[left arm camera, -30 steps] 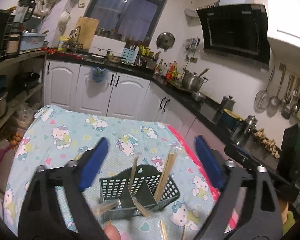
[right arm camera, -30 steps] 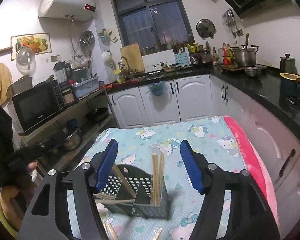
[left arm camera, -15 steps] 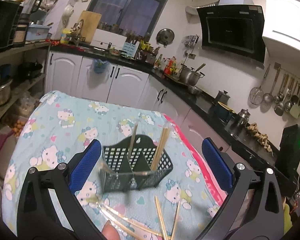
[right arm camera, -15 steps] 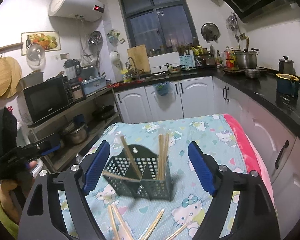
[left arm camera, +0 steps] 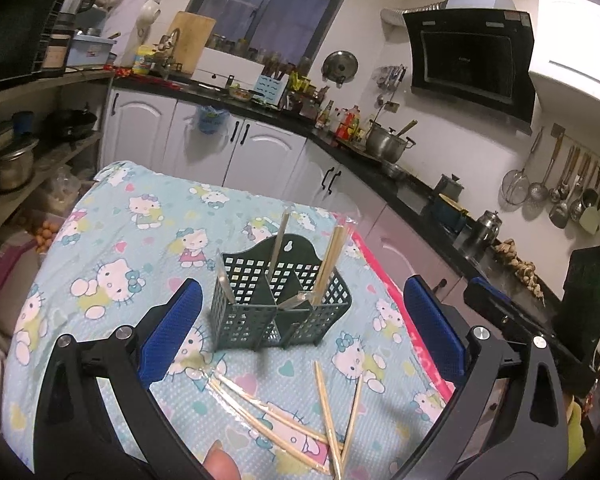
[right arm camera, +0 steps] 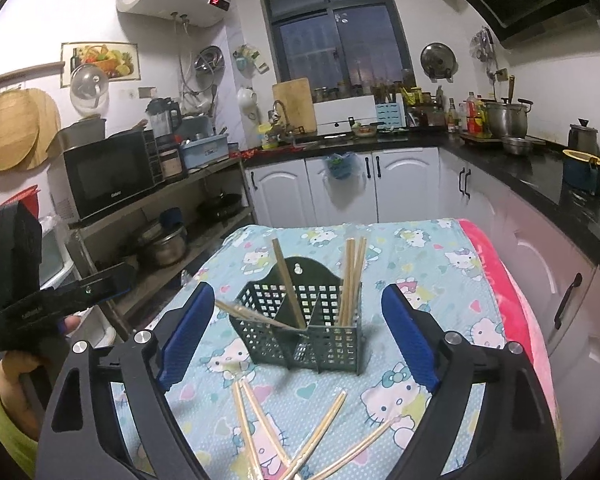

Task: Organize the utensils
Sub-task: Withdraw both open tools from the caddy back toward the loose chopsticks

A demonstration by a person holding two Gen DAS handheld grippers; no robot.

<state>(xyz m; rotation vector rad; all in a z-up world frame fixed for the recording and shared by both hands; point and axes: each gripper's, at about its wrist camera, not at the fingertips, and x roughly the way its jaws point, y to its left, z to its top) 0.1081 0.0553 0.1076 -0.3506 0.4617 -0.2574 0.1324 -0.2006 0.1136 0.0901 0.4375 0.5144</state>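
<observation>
A dark green perforated utensil caddy (left arm camera: 278, 304) (right arm camera: 306, 322) stands on the Hello Kitty tablecloth (left arm camera: 132, 248) (right arm camera: 420, 256). Several wooden chopsticks stand upright in its compartments (left arm camera: 330, 258) (right arm camera: 352, 280); one lies slanted across its rim (right arm camera: 256, 316). Several loose chopsticks lie on the cloth in front of it (left arm camera: 284, 420) (right arm camera: 292, 436). My left gripper (left arm camera: 300, 320) is open and empty, held above the cloth in front of the caddy. My right gripper (right arm camera: 298, 336) is open and empty, likewise in front of the caddy. The left hand-held unit shows in the right wrist view (right arm camera: 40, 308).
White kitchen cabinets (right arm camera: 360, 192) and a black counter (left arm camera: 380, 160) run behind and to the right of the table. A shelf rack with a microwave (right arm camera: 108, 176) and pots stands to the left. A pink edge (right arm camera: 496, 276) runs along the table's right side.
Both grippers have pulled back and up from the caddy; it looks smaller and farther, and the loose chopsticks in front of it have come into view. Both stay open.
</observation>
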